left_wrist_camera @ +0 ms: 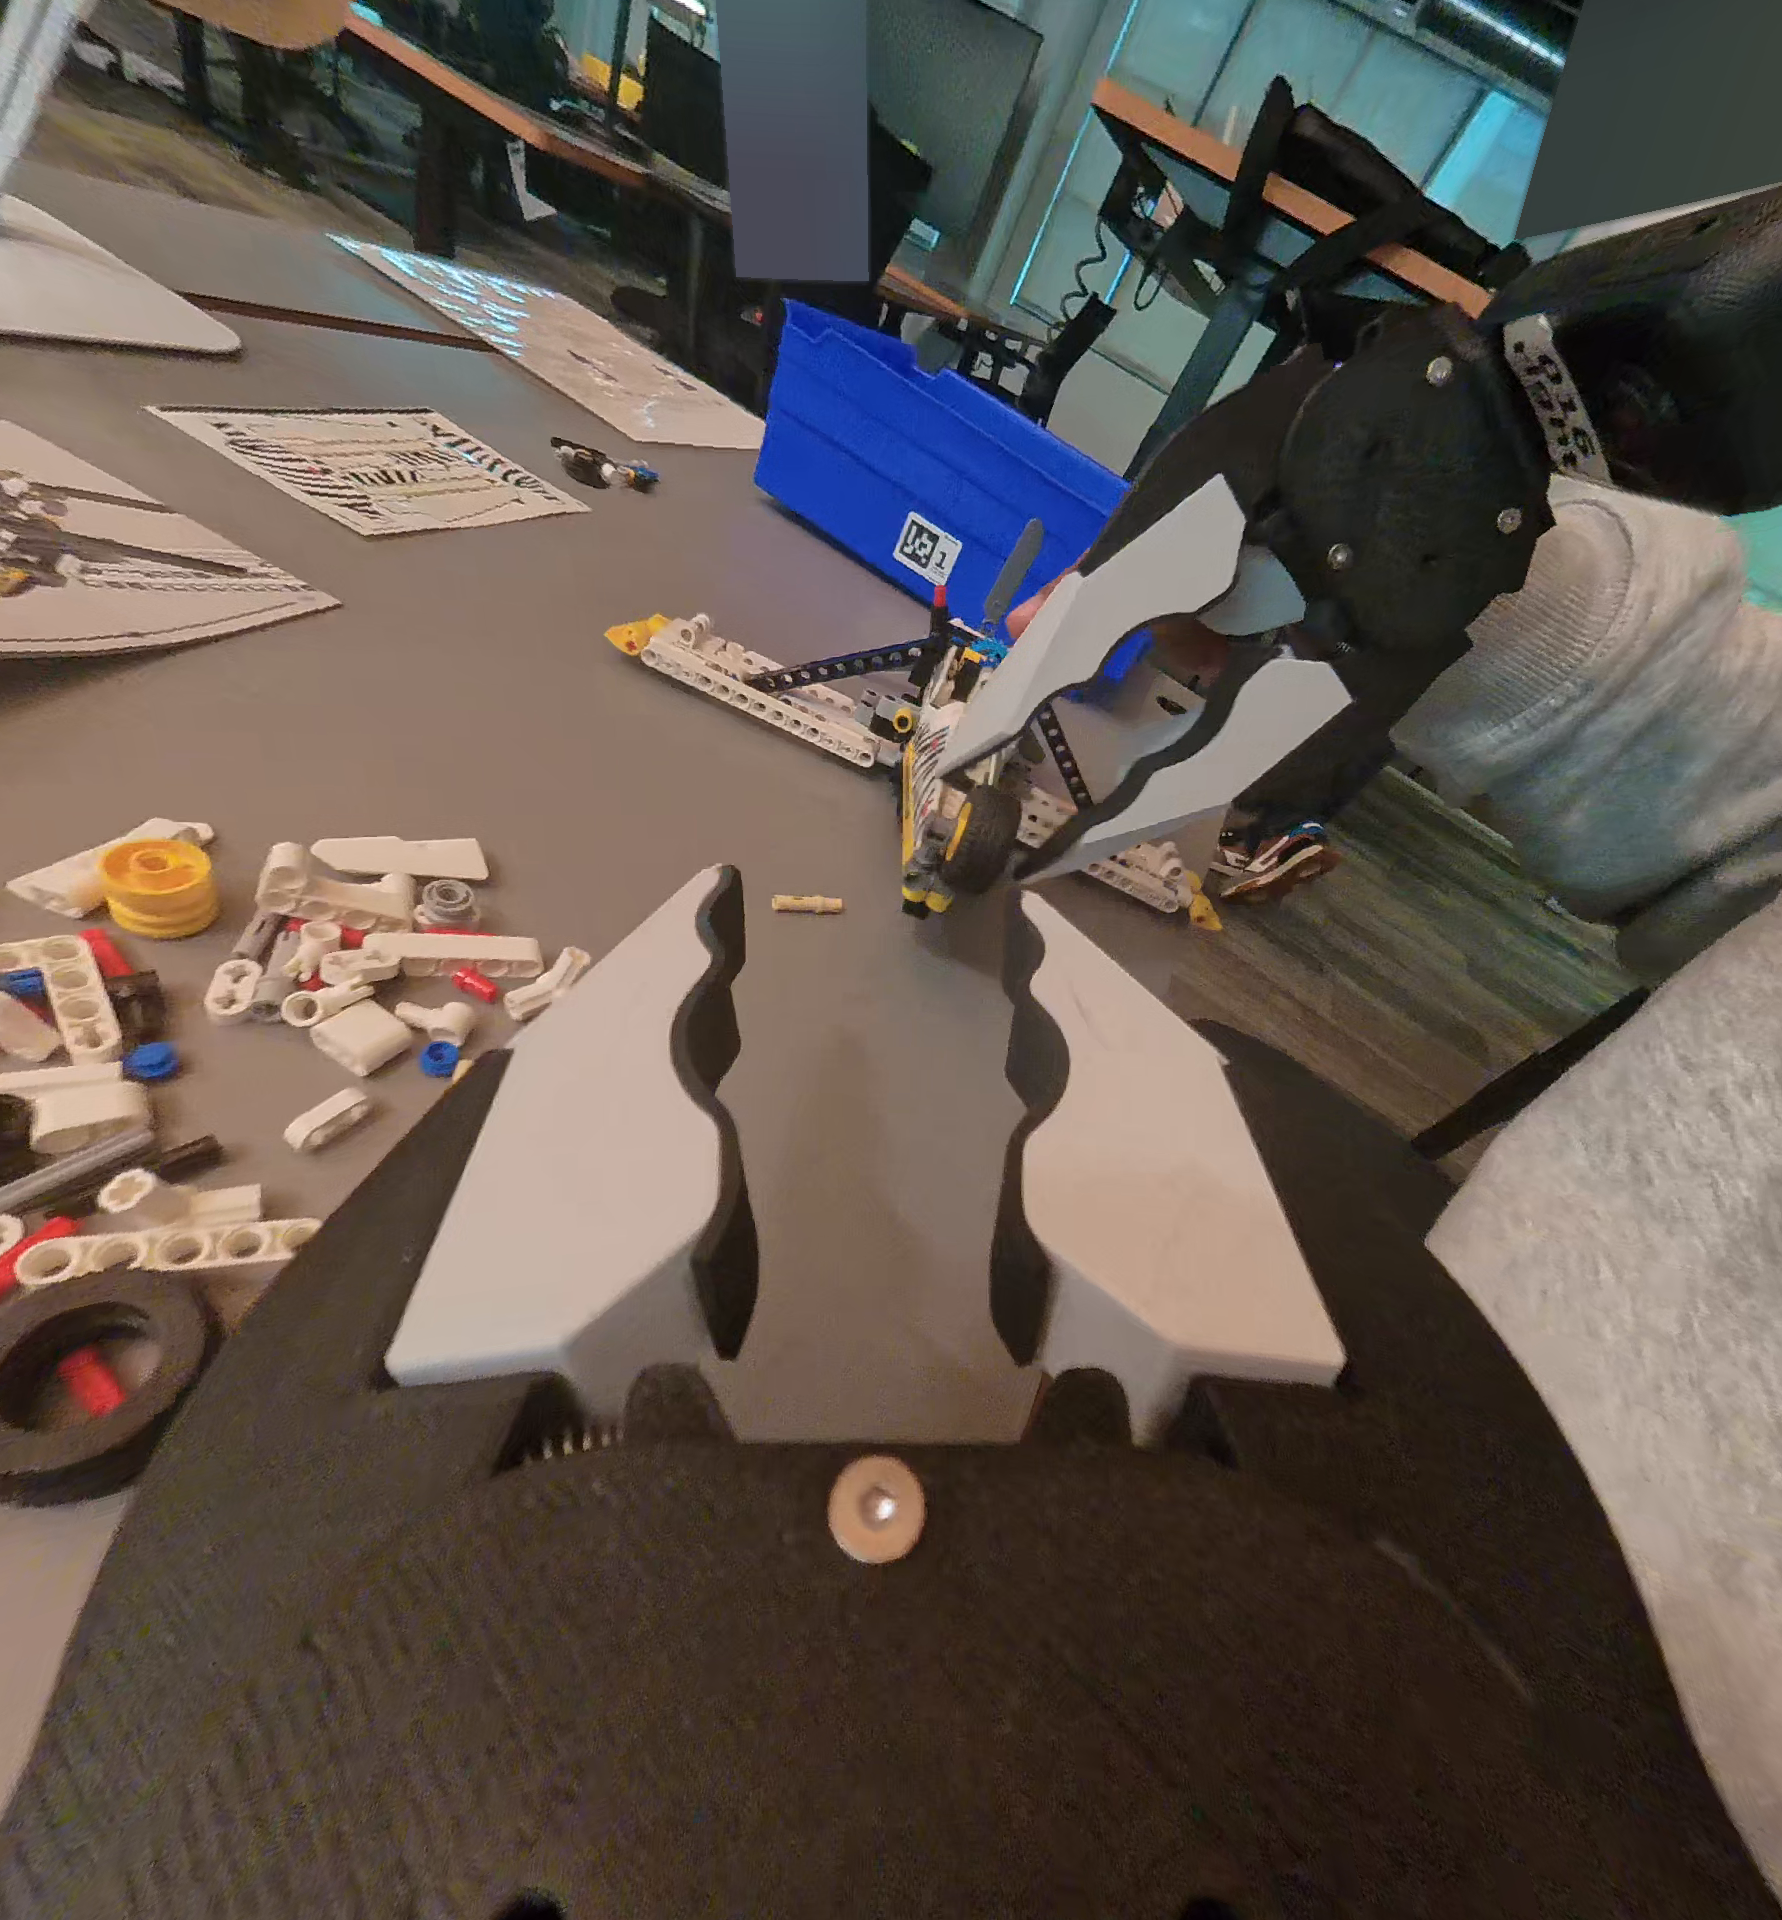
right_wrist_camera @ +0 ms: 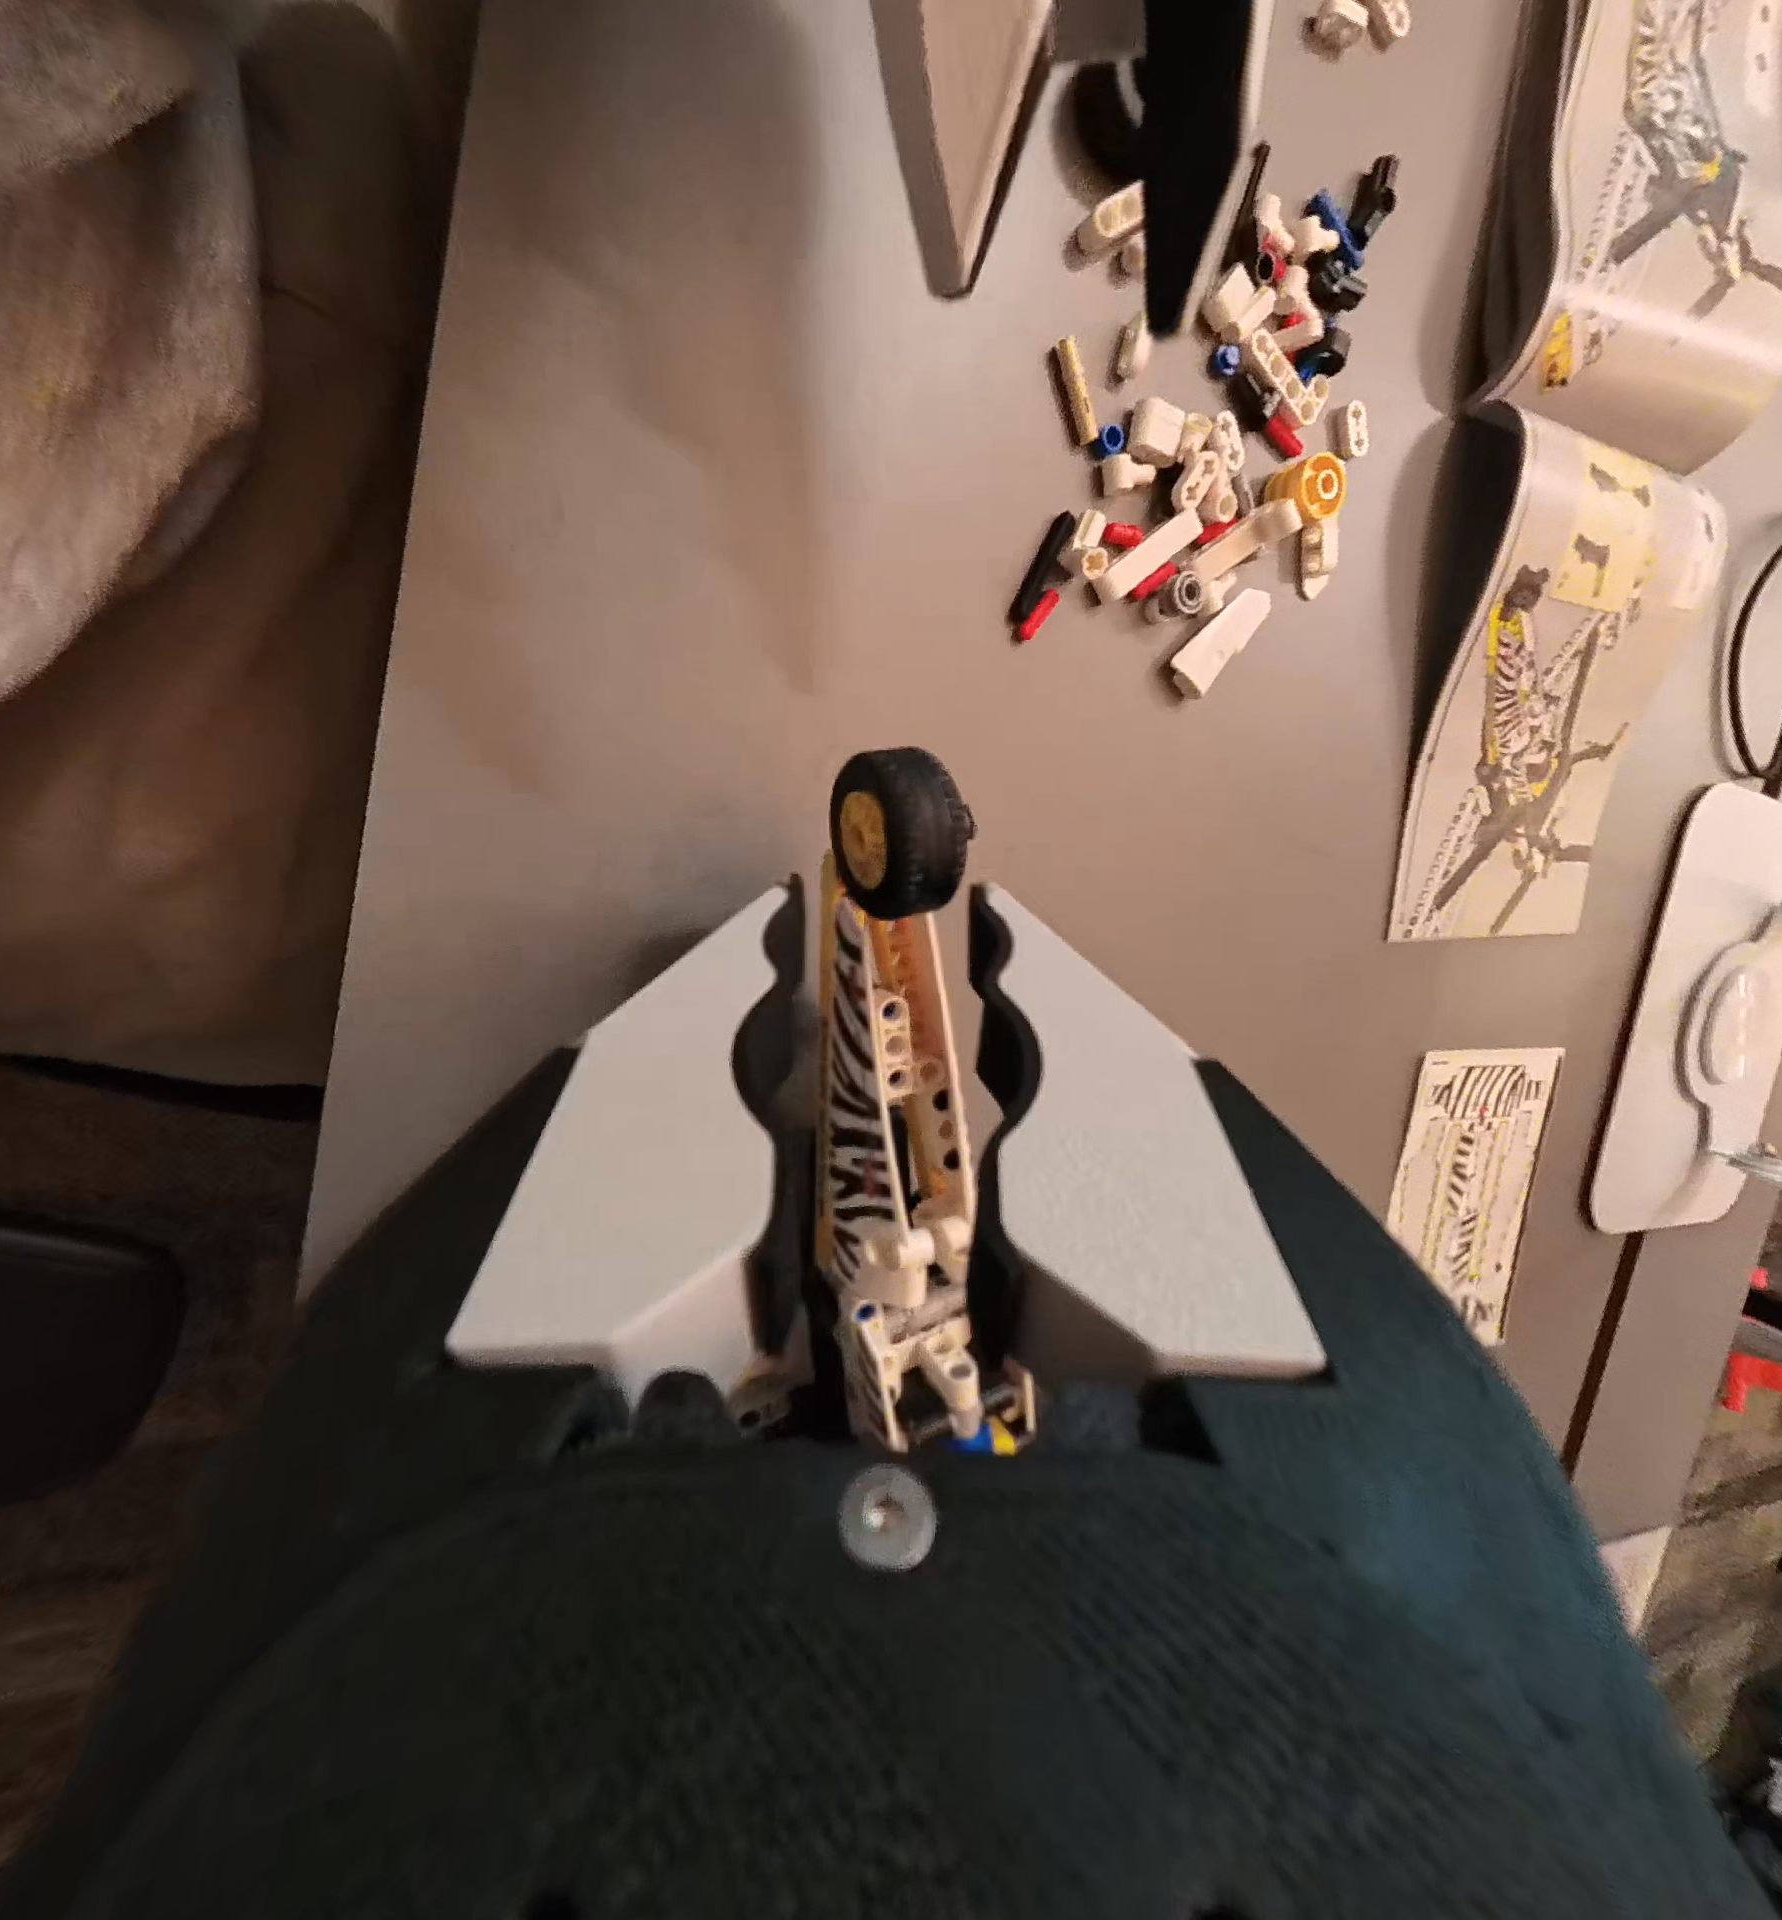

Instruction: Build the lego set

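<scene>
R gripper [right_wrist_camera: 882, 904] is clamped on the lego model [right_wrist_camera: 892, 1122]: the striped nose section runs up between its 2 fingers, w/ the black tyre on a yellow hub [right_wrist_camera: 897, 831] sticking out just past the tips. In the left wrist view the same gripper [left_wrist_camera: 980, 826] comes in from the right, tilted down, holding the model [left_wrist_camera: 928, 748] at the near table edge; the wheel end looks to touch the table [left_wrist_camera: 554, 727], though the contact is partly hidden. White beams w/ yellow tips stick out from the model on both sides, and a dark beam braces the left one.

L gripper [left_wrist_camera: 871, 899] is spread wide w/ nothing between the fingers, hovering low over the table, aimed toward the model. A small tan pin [left_wrist_camera: 807, 905] lies on the table just ahead of its tips.

Loose parts pile [left_wrist_camera: 191, 1029] sits to the L: white beams, red & blue pins, a yellow hub [left_wrist_camera: 158, 883] and a black tyre [left_wrist_camera: 66, 1382] w/ a red pin inside it. Beyond it lie a manual [left_wrist_camera: 87, 561] and a sticker sheet [left_wrist_camera: 367, 468]. A blue bin [left_wrist_camera: 918, 447] stands behind the model. A grey sleeve [left_wrist_camera: 1635, 1195] fills the right side.
</scene>
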